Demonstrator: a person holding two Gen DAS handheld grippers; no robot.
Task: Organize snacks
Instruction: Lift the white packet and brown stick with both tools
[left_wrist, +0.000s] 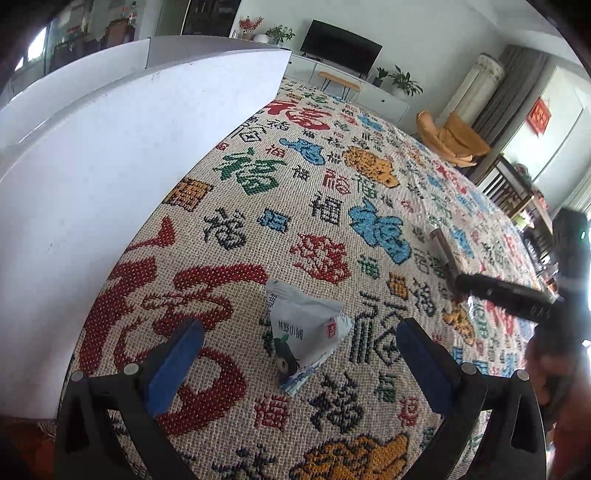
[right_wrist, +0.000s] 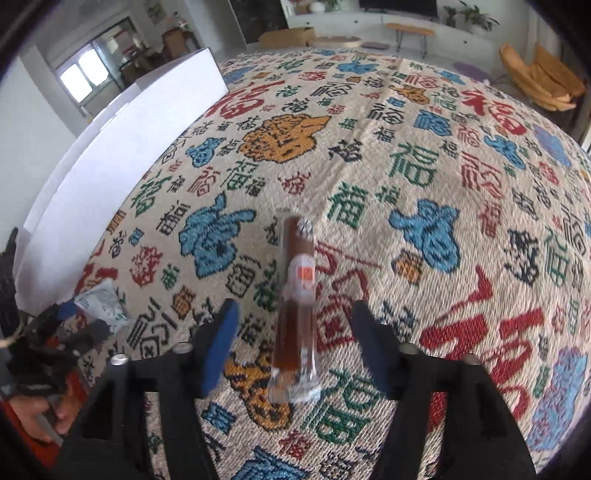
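Note:
A white triangular snack packet with green print lies on the patterned cloth between the fingers of my left gripper, which is open around it without touching. A long brown snack stick in clear wrap lies on the cloth between the fingers of my right gripper, which is open. The stick also shows far right in the left wrist view, with the right gripper beside it. The packet shows at the left in the right wrist view.
A large white box stands on the cloth to the left; it also shows in the right wrist view. The patterned cloth covers the whole table. Chairs and a TV cabinet stand beyond.

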